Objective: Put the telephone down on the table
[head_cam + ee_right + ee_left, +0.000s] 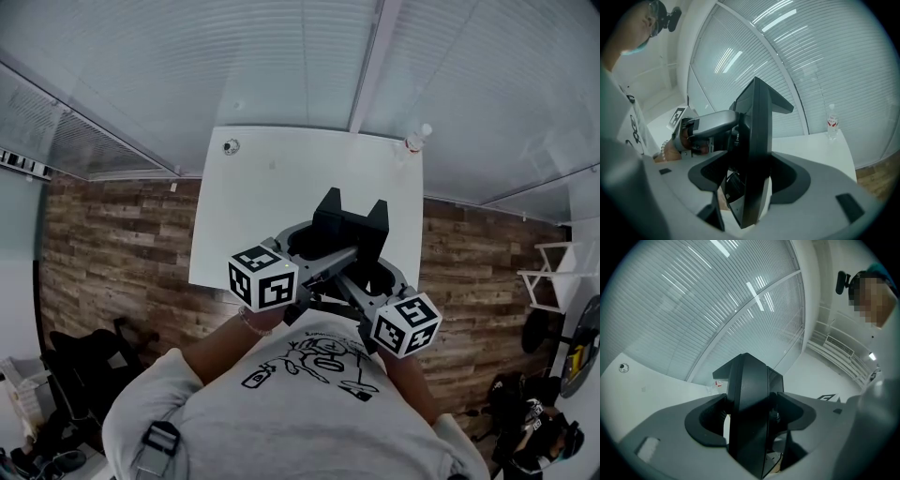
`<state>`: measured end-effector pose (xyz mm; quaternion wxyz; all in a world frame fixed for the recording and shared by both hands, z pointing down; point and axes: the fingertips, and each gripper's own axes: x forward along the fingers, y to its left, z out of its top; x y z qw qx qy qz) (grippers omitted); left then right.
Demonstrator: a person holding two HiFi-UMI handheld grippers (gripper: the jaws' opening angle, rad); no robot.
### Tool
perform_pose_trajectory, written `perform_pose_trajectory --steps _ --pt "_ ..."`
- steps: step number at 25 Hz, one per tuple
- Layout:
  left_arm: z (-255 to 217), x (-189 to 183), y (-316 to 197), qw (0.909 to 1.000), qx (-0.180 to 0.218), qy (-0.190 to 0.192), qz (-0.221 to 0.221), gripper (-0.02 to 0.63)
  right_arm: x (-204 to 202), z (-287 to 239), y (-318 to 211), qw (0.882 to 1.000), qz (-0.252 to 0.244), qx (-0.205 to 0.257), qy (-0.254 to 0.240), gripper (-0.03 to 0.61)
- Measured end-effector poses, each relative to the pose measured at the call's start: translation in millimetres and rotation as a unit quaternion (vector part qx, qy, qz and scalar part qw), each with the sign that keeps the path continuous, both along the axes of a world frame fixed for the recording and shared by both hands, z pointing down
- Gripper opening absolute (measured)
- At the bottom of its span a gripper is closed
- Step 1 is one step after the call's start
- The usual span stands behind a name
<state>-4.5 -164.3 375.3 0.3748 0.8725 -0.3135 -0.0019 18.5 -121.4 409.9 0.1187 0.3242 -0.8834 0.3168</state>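
Note:
The black telephone hangs in the air over the near end of the white table, held from both sides. My left gripper is shut on its left side and my right gripper on its right side. In the left gripper view the telephone stands edge-on and fills the gap of the left gripper. The right gripper view shows the same edge-on telephone clamped in the right gripper, with the left gripper's grey body behind it. The telephone's underside is hidden.
A water bottle stands at the table's far right corner, also seen as the bottle. A small round object lies at the far left corner. Slatted blinds back the table. Wooden floor flanks it, with bags left and a rack right.

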Motion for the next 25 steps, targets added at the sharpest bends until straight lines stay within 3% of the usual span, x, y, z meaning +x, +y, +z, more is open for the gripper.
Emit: perform_pose_trajectory --steps 25 --pt "82.4 28.2 -10.1 0.9973 -0.071 -0.012 0.017 0.336 27.3 78.8 -7.3 0.997 -0.001 -0.074 0.013 0.258"
